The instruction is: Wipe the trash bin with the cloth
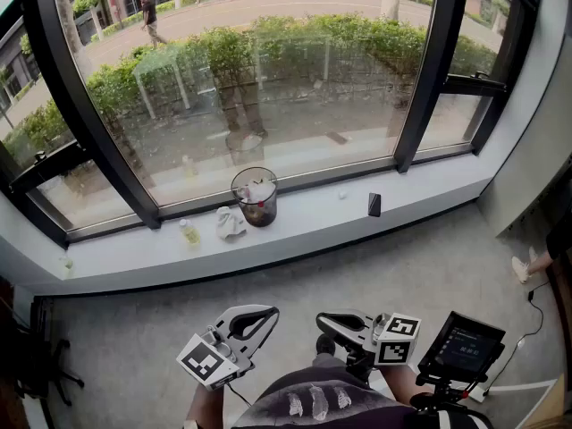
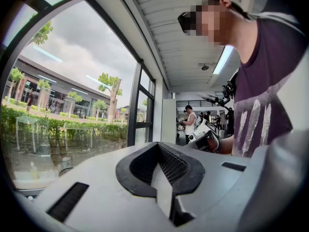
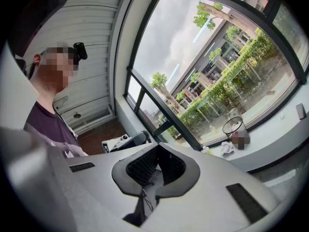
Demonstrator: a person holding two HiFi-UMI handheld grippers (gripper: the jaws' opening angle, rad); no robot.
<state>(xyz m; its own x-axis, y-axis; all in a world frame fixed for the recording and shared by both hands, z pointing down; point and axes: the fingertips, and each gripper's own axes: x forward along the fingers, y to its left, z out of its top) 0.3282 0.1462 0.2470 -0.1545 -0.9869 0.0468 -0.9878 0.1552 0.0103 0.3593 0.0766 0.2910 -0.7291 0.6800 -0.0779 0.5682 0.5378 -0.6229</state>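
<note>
Basically nothing done yet imo. The trash bin [image 1: 257,199] sits on the window ledge [image 1: 420,199] w/ the cloth [image 1: 231,223] crumpled just beside it, to its left, looks untouched. Both claws are clenched on nothing: left gripper [image 1: 256,316] and right gripper [image 1: 332,321] are low by the person's body, well apart from the ledge. Left to do: grab cloth, wipe bin.
</note>
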